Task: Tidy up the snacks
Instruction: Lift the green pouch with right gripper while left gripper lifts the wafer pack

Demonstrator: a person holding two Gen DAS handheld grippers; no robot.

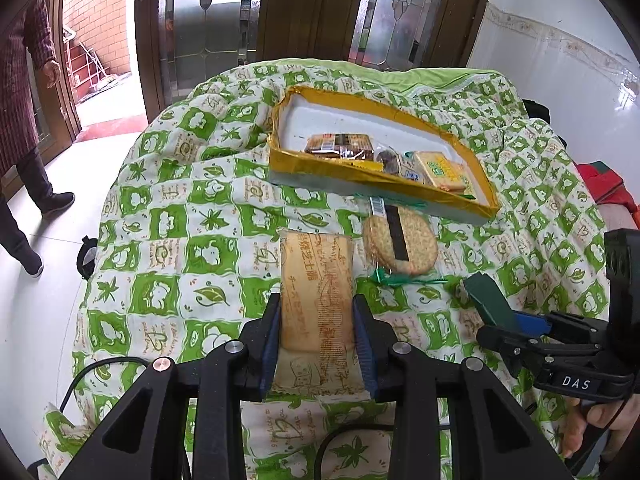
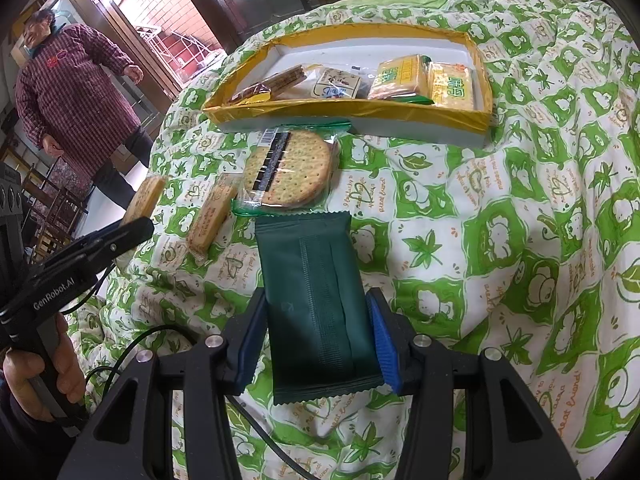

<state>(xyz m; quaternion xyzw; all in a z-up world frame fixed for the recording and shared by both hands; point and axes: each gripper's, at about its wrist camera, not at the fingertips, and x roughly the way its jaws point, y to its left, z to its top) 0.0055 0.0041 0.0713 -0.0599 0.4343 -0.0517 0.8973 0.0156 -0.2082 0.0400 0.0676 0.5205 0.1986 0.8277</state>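
A green-and-white quilted cloth printed with leaves and sheep (image 1: 172, 216) is covering the whole working surface and filling most of both frames. A shallow rectangular cardboard box with a gold rim and white floor (image 1: 404, 114) is lying on the cloth in the upper centre of both views; wrapped snacks are sitting along its near wall, among them a brown layered bar pack (image 1: 340, 146) and two yellow cracker packs (image 2: 424, 78).

A person in a dark red checked coat (image 2: 72, 96) is standing at the upper left of the right wrist frame.

Just below the box, a round cracker in clear wrap with a dark label strip (image 2: 288, 170) is lying flat on the cloth.

The left hand-held gripper (image 1: 318, 340) is occupying the lower centre of the left wrist frame, clenched on a tan rectangular biscuit pack with brown print (image 1: 318, 292), its blue pads pressing both long edges.

The right hand-held gripper (image 2: 316, 344) is occupying the lower centre of the right wrist frame, grasping a dark green foil snack packet (image 2: 316, 300) across its width.

A second tan biscuit pack (image 2: 212, 216) is lying on the cloth left of the round cracker.
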